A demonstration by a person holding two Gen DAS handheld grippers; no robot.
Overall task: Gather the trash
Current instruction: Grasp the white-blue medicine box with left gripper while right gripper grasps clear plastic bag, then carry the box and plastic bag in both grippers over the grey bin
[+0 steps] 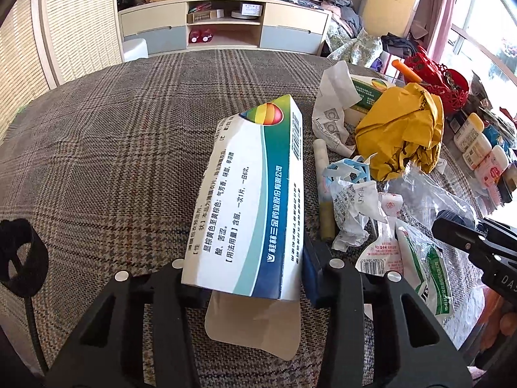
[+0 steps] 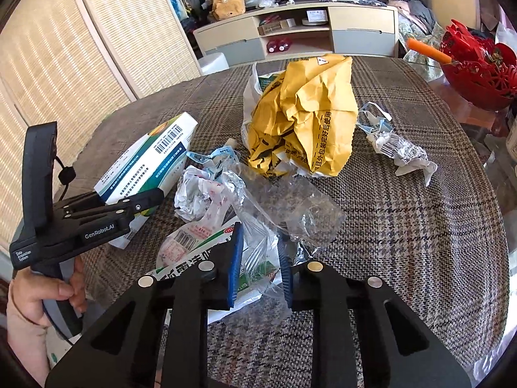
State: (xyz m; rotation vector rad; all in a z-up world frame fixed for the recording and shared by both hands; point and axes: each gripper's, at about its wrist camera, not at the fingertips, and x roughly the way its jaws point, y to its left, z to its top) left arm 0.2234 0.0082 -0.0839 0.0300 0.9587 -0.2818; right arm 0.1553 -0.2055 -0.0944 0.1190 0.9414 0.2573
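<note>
Trash lies heaped on a plaid woven tablecloth (image 2: 404,226), with both grippers angled down into it.

The left gripper (image 1: 255,278) clamps a white-and-green cardboard medicine box (image 1: 252,200) at the pile's left edge, bare cloth beyond. The right gripper (image 2: 258,268), jaws narrowed, pinches a crinkled clear plastic bag (image 2: 290,207) below a crumpled yellow paper mailer (image 2: 307,123). A hand (image 2: 35,294) grips the left handle.

On the surface (image 2: 404,226) the medicine box (image 2: 148,165) lies at the left of the litter, its near end in the left tool (image 1: 252,278). The crumpled envelope (image 2: 307,123) sits behind the clear plastic bag (image 2: 290,207), which lies between the fingers of the right tool (image 2: 260,268). A crumpled wrapper (image 2: 400,152) lies right of the envelope, and the basket (image 2: 478,68) stands at the far right edge.
</note>
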